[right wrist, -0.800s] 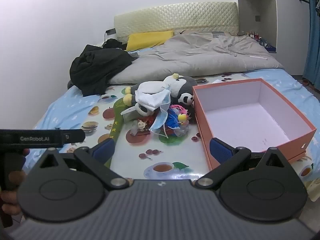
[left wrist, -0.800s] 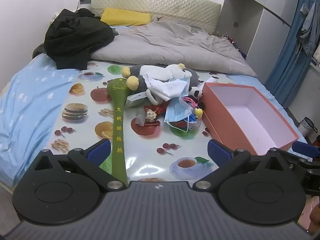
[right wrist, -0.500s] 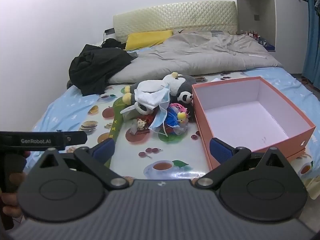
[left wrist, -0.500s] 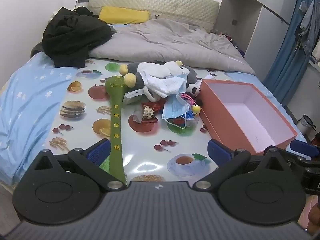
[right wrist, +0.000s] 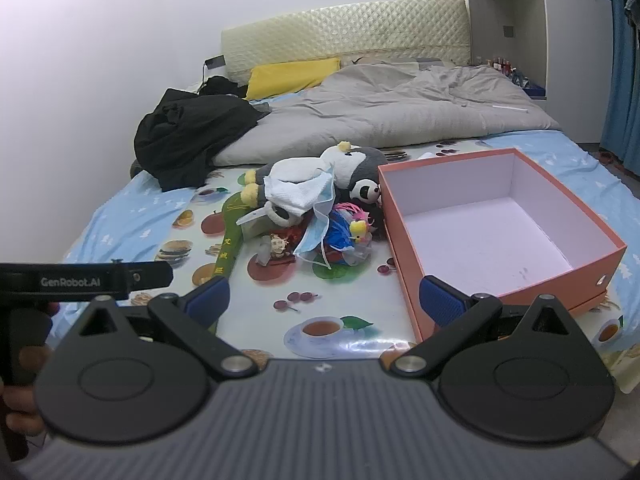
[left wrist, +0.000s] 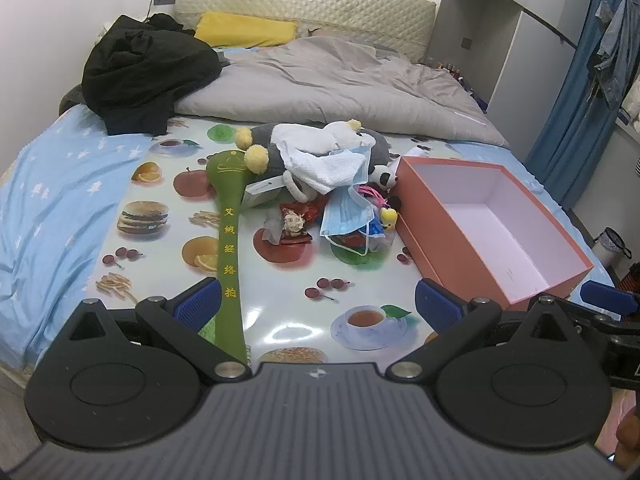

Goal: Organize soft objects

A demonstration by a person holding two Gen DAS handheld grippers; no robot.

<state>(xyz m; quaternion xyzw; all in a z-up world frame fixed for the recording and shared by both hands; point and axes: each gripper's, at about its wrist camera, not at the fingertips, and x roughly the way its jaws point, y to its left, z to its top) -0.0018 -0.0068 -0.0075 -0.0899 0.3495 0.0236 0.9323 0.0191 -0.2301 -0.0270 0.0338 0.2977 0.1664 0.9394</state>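
On the bed (left wrist: 60, 208), plush toys (left wrist: 320, 152) are lying heaped beside the empty orange box (left wrist: 452, 240), both tongs (left wrist: 318, 304) (right wrist: 324, 296) hovering released, awaiting sorting.

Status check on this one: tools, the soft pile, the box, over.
Left tool and right tool open, empty. Soft pile untouched on mat beside empty orange box. Green massage stick lies across left tool's approach.
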